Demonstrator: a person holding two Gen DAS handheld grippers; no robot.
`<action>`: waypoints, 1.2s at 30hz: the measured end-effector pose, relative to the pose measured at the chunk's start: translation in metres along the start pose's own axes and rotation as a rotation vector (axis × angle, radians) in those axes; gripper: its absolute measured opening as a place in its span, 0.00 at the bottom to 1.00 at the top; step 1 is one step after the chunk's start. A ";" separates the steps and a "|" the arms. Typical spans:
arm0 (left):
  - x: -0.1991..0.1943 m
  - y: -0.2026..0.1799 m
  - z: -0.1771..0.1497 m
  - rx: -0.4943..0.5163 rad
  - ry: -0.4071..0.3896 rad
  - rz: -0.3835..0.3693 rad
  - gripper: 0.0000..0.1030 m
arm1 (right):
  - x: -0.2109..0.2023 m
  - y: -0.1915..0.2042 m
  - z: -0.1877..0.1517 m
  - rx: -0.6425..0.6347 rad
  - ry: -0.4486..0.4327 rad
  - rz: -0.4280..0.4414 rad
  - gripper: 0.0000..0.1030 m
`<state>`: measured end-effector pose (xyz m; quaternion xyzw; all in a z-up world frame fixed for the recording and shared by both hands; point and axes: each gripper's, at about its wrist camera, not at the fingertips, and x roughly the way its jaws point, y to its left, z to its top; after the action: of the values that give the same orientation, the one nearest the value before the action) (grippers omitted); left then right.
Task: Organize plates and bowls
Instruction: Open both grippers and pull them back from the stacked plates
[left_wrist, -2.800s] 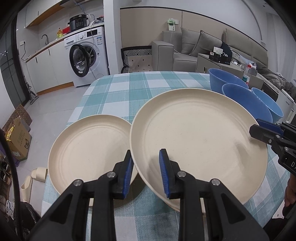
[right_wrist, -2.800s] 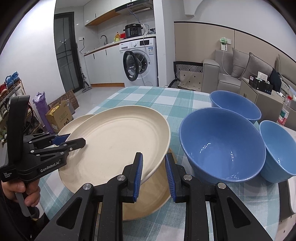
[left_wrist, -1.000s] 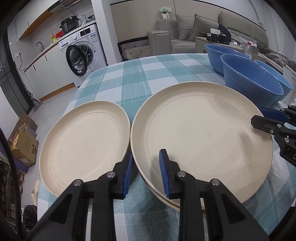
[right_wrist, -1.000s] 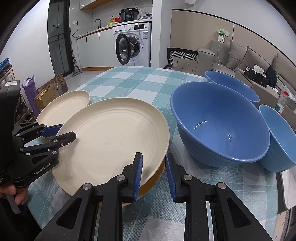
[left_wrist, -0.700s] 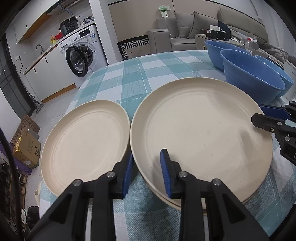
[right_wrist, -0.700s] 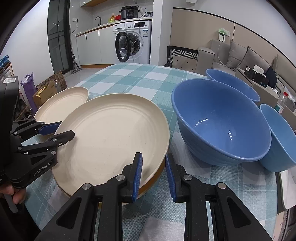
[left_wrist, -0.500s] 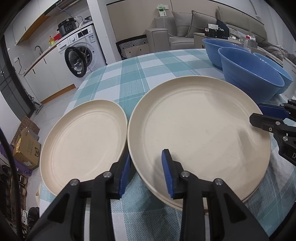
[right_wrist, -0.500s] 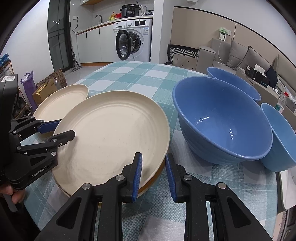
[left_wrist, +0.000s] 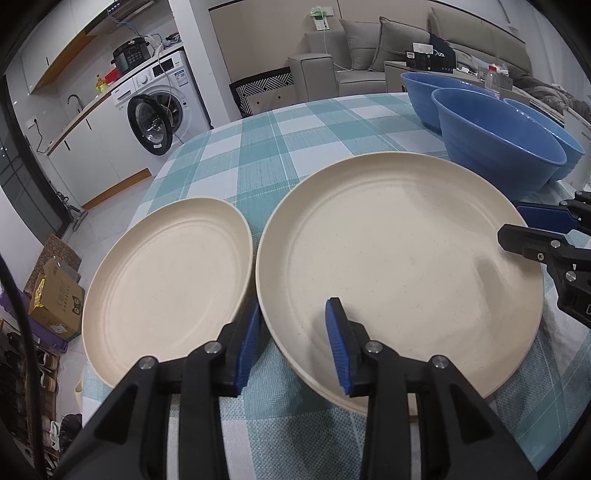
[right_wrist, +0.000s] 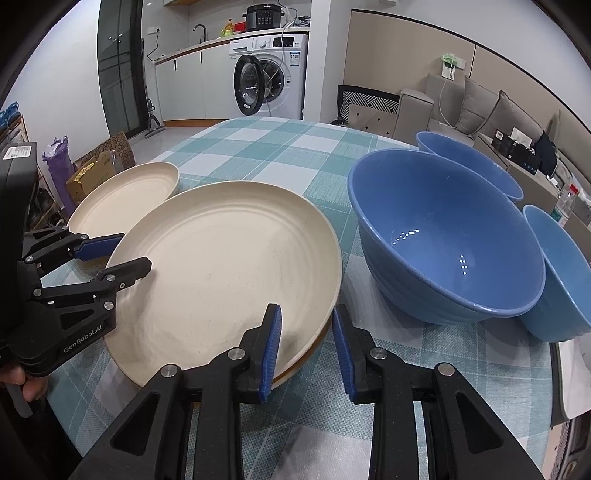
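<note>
A large cream plate (left_wrist: 399, 251) (right_wrist: 221, 266) lies flat on another plate, whose tan edge (right_wrist: 314, 350) shows beneath it. My left gripper (left_wrist: 293, 339) (right_wrist: 135, 251) straddles its near-left rim. The jaws are opening and the pads stand off the rim. My right gripper (right_wrist: 306, 343) (left_wrist: 509, 223) straddles the opposite rim, its jaws also opening slightly. A smaller cream plate (left_wrist: 166, 273) (right_wrist: 125, 195) rests on the table to the left. A big blue bowl (right_wrist: 443, 236) (left_wrist: 495, 147) stands just right of the stack.
Two more blue bowls sit behind (right_wrist: 469, 162) and right (right_wrist: 561, 266) of the big bowl. The checked tablecloth (left_wrist: 280, 147) runs back to the far edge. A washing machine (right_wrist: 269, 74) and a sofa (left_wrist: 369, 48) lie beyond. A hand (right_wrist: 22, 384) holds the left gripper's handle.
The large plate, earlier tilted and lifted, now lies flat on the plate below. Both grippers' jaws have widened a little around its rim, the left more. The hands have stayed in place.
</note>
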<state>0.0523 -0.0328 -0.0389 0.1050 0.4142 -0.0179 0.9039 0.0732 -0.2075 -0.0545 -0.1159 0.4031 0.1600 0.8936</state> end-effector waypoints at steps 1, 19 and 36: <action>0.000 -0.001 0.000 0.004 0.000 0.001 0.37 | 0.001 0.000 0.000 0.000 0.005 0.001 0.30; -0.015 0.011 0.008 -0.065 -0.034 -0.084 0.60 | -0.022 -0.002 0.006 0.022 -0.091 0.025 0.88; -0.041 0.038 0.016 -0.174 -0.118 -0.121 1.00 | -0.050 0.000 0.010 0.040 -0.156 0.104 0.99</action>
<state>0.0417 -0.0015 0.0088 -0.0002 0.3661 -0.0425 0.9296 0.0491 -0.2139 -0.0098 -0.0642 0.3409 0.2064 0.9149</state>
